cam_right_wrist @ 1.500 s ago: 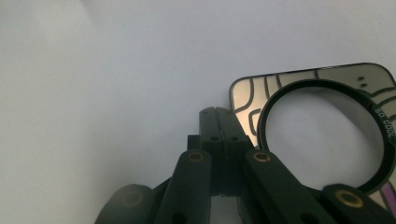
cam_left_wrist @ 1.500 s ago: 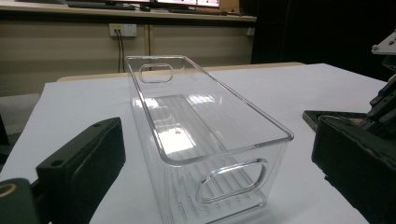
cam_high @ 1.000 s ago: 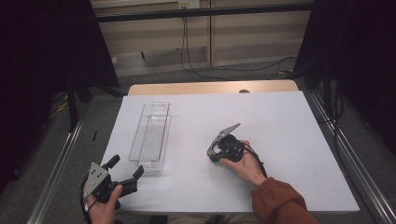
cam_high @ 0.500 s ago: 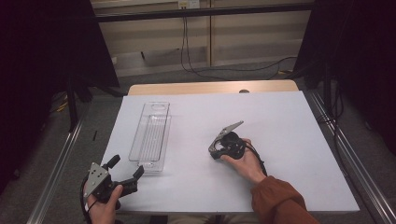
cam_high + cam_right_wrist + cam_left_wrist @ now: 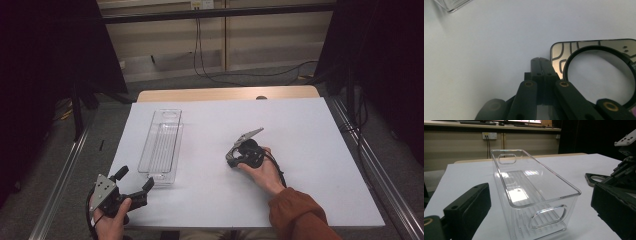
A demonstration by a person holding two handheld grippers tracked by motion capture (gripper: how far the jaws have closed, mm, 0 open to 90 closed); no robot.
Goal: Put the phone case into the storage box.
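Clear bin (image 5: 162, 145) lies lengthwise on the counter (image 5: 300, 125), its near end just ahead of your left tongs (image 5: 136, 176), which stand apart, while your right tongs (image 5: 540, 60) rest pressed together, empty, beside a flat ringed plate (image 5: 557, 58); you seem to be at the approach, so next ease the left tongs over the near wall.

- Left gripper (image 5: 134, 184): black body, two blocky black fingers (image 5: 467, 207); grey three-cornered plate (image 5: 103, 187) with small holes on top.
- Right gripper (image 5: 231, 161): black body, grey plate (image 5: 248, 135) on the side away from the sleeve; black cable (image 5: 276, 167).
- Right fingers (image 5: 540, 67): flat black bars, brass-coloured pivot screws (image 5: 528, 83) on the links.
- Sleeve (image 5: 300, 215): rust-orange, on the right arm.
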